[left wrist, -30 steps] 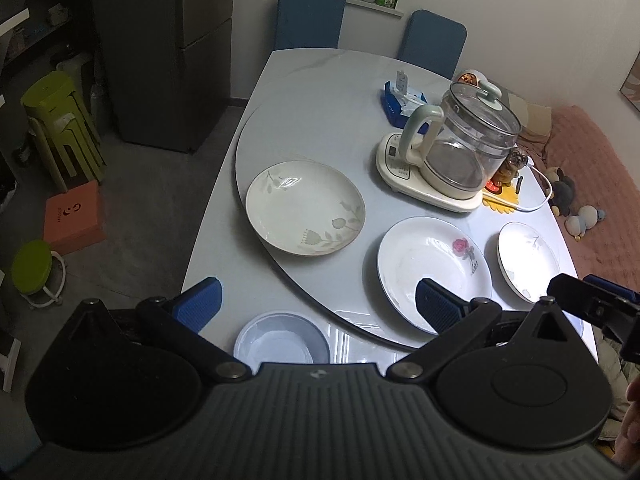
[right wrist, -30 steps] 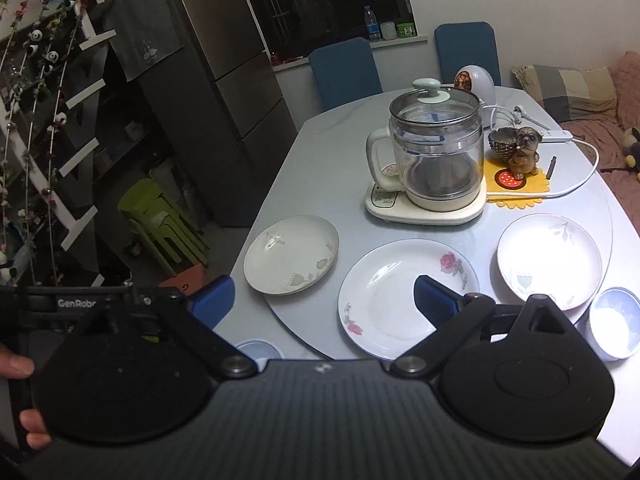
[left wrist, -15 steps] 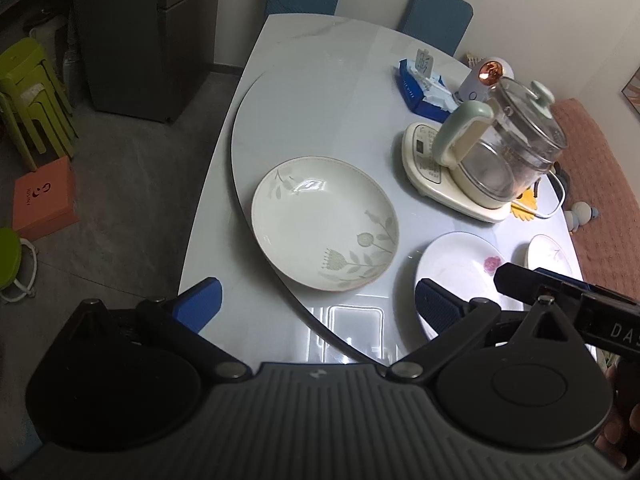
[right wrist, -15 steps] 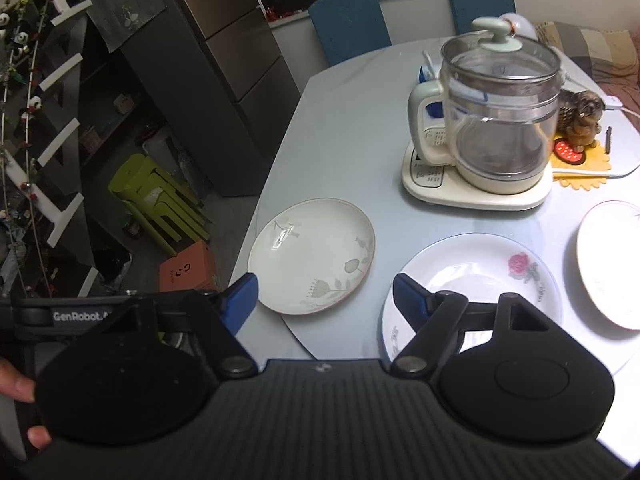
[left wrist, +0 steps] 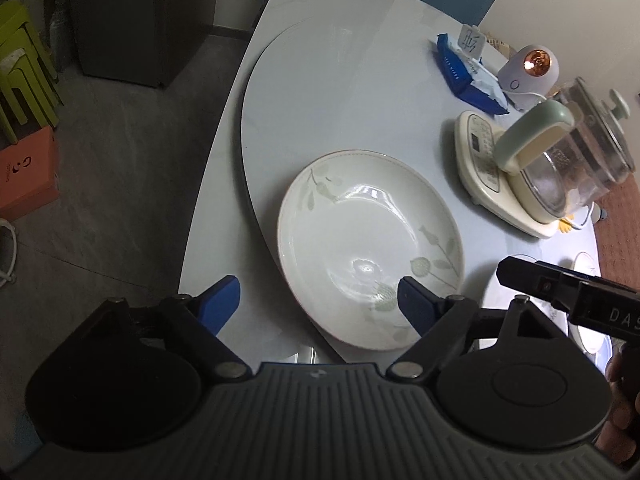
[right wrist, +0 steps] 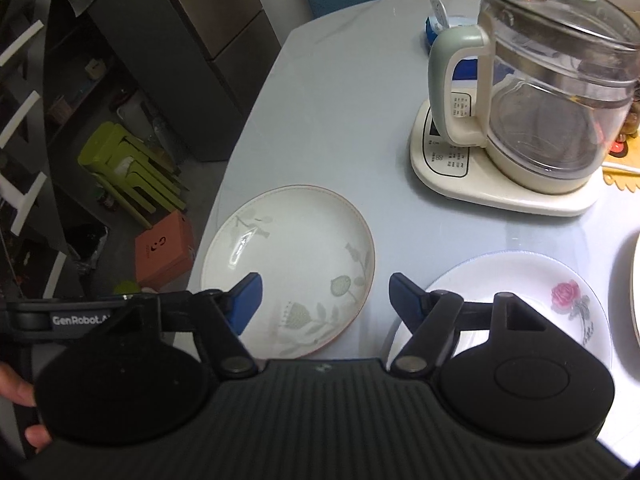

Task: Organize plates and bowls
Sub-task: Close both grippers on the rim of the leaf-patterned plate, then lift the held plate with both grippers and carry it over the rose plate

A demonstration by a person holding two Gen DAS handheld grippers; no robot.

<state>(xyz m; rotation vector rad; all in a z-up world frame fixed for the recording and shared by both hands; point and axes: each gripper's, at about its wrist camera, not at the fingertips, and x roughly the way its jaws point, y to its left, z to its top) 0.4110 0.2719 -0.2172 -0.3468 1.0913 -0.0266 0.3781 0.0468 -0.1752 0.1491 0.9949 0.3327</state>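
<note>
"GenRobot.A" on left tool (right wrist: pixel 80 319); "DAS" on right tool (left wrist: pixel 600 304).

Black ribbed tool (left wrist: pixel 318 302); blue fingertips (left wrist: pixel 412 304); silver screws.

I see a cream plate with pale green leaf sprigs (left wrist: pixel 370 246) lying flat near the table's left edge. Just beside it to the right lies a white plate with a pink rose (right wrist: pixel 532 292), also flat.
</note>
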